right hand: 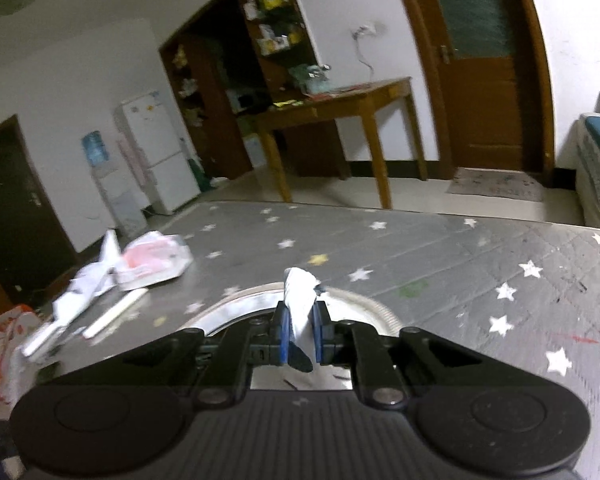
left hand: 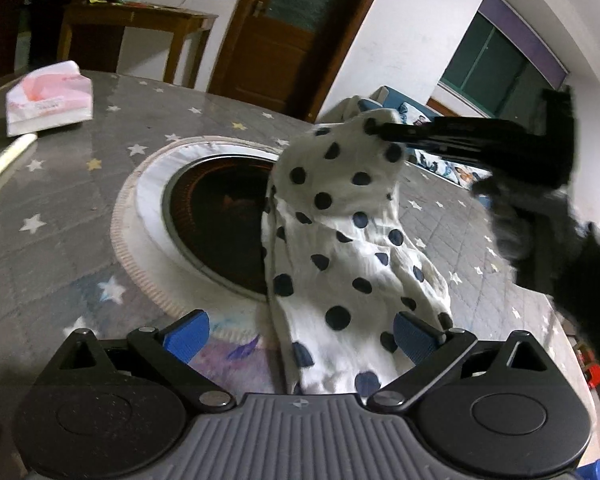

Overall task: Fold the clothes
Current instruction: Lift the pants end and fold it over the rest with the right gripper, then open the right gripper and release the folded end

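A white garment with dark polka dots (left hand: 340,248) hangs lifted above the grey star-patterned tablecloth (left hand: 60,216). Seen in the left wrist view, my right gripper (left hand: 374,128) pinches its top corner from the right, a gloved hand behind it. My left gripper (left hand: 300,336) is open, its blue pads (left hand: 188,336) spread wide on either side of the hanging cloth's lower part. In the right wrist view my right gripper (right hand: 300,322) is shut on a bunched piece of the garment (right hand: 300,300) that pokes up between the pads.
A round dark heater opening with a white ring (left hand: 220,216) sits in the table's middle, partly behind the garment. A pink-and-white tissue pack (left hand: 50,98) and a white rod (left hand: 4,162) lie far left. Crumpled paper (right hand: 88,280) lies beside them. A wooden side table (right hand: 340,120) and door stand beyond.
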`<state>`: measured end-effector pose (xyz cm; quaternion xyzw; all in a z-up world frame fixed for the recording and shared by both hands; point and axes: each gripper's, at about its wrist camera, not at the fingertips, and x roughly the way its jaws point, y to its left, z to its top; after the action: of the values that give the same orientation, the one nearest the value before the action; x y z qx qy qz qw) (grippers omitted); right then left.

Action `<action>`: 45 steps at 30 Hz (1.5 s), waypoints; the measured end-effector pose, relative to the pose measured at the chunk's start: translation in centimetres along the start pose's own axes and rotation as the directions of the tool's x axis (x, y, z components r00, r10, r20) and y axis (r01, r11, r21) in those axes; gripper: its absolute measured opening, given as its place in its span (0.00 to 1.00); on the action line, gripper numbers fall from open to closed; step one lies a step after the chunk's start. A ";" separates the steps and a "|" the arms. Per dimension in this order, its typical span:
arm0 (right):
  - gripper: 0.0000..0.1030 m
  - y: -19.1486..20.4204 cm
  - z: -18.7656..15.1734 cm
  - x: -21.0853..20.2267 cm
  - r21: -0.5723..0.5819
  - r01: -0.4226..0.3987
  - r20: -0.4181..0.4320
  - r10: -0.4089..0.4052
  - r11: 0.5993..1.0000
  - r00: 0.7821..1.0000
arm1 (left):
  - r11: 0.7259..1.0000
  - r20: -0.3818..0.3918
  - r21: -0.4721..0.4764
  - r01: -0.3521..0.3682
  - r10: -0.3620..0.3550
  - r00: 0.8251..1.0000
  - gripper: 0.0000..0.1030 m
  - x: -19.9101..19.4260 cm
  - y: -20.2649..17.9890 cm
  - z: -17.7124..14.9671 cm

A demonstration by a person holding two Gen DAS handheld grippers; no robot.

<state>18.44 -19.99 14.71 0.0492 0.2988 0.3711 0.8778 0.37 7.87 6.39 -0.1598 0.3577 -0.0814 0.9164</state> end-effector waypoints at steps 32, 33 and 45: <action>0.15 13.9 -17.4 -20.5 -0.417 -0.308 -0.162 0.263 0.855 0.951 | 0.991 0.087 -0.085 -0.099 0.106 0.991 0.98 -8.9 0.7 -5.8; 0.17 14.1 -18.0 -20.6 -0.437 -0.310 -0.183 0.254 0.844 0.950 | 0.992 0.086 -0.086 -0.097 0.104 0.991 0.98 -9.1 0.7 -6.0; 0.37 14.4 -18.4 -20.0 -0.377 -0.312 -0.247 0.230 0.872 0.941 | 0.992 0.099 -0.103 -0.075 0.086 0.991 0.99 -9.8 0.9 -6.7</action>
<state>-11.78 -25.68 13.86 -0.1310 0.2882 0.5484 0.7739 -11.29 9.71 7.59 -0.1945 0.3194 -0.0180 0.9272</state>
